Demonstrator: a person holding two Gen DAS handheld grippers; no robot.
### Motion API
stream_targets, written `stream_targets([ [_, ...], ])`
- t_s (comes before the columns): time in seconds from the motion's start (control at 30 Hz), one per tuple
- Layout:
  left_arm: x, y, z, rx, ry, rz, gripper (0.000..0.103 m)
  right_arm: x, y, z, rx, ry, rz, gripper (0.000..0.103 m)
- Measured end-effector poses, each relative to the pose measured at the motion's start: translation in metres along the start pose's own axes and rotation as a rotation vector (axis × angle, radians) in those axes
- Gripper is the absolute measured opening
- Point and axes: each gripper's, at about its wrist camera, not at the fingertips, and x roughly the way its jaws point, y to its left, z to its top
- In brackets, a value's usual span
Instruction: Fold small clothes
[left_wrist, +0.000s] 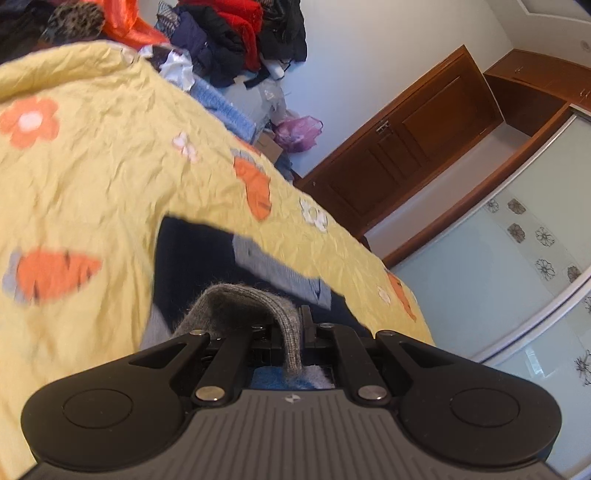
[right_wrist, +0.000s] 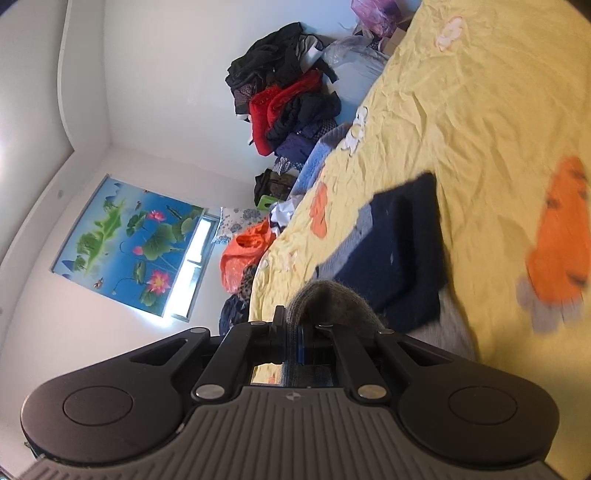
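Observation:
A small knit garment, navy with grey trim (left_wrist: 199, 266), lies on the yellow carrot-print bedspread (left_wrist: 92, 184). My left gripper (left_wrist: 291, 332) is shut on a grey ribbed edge of the garment (left_wrist: 240, 302), which bunches up over the jaws. In the right wrist view the navy body (right_wrist: 402, 243) lies just ahead, and my right gripper (right_wrist: 291, 325) is shut on another grey knit edge (right_wrist: 328, 299) that humps over the fingers. Both held edges are lifted off the bedspread (right_wrist: 461, 110).
A heap of dark, red and orange clothes (left_wrist: 221, 40) lies at the bed's far side and also shows in the right wrist view (right_wrist: 288, 99). A wooden door (left_wrist: 410, 147), a glass wardrobe (left_wrist: 517, 266) and a lotus picture (right_wrist: 129, 240) line the walls.

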Motion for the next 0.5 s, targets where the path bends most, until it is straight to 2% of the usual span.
stream_targets([
  [0.1, 0.027, 0.004, 0.033, 0.002, -0.036, 0.021, 0.005, 0.027, -0.009, 0.032, 0.015, -0.034, -0.017, 0.014],
  [0.23, 0.077, 0.021, 0.062, -0.02, -0.044, 0.079, 0.005, 0.071, -0.037, 0.065, 0.063, -0.039, -0.091, 0.014],
  [0.37, 0.127, 0.041, 0.072, -0.023, -0.015, 0.169, 0.005, 0.108, -0.056, 0.08, 0.052, -0.023, -0.179, 0.014],
  [0.5, 0.155, 0.06, 0.074, -0.055, -0.027, 0.192, 0.006, 0.129, -0.067, 0.086, 0.042, -0.042, -0.221, 0.022],
])
